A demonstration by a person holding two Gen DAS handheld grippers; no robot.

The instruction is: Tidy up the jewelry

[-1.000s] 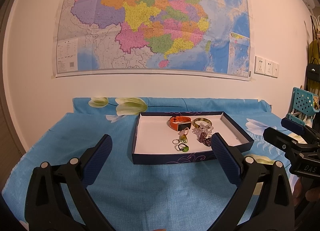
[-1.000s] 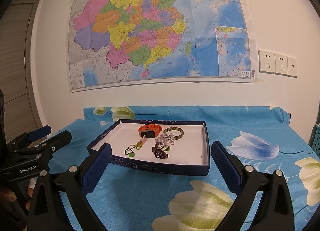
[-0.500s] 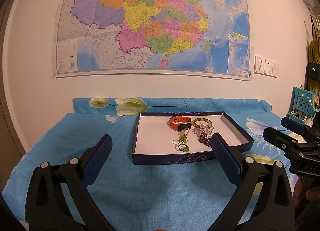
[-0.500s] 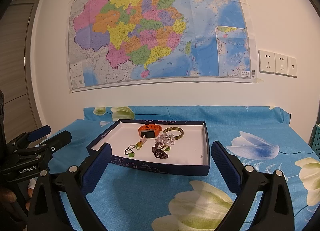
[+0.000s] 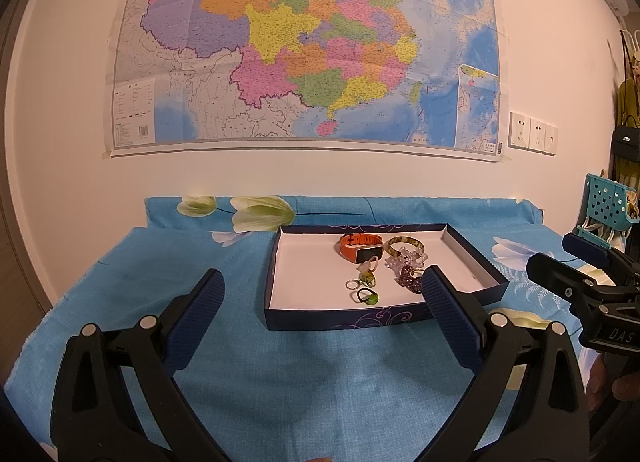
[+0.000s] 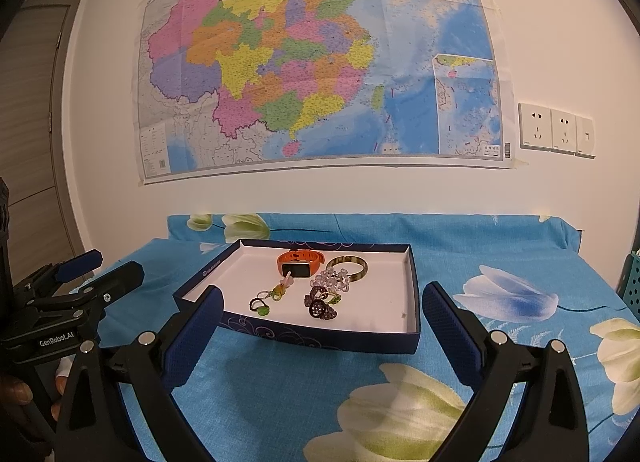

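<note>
Both tongs, left point(image 5: 320, 314) and right point(image 6: 320, 326), gape wide and empty short of the tray point(image 6: 412, 294) at mid-frame, where the jewelry point(image 6: 316, 286) already lies clustered—fitting either sorting ahead or finished.

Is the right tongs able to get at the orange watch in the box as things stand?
Probably yes. The right tongs are open, the box has no lid, and the orange watch lies exposed near the back wall, beyond smaller pieces.
</note>
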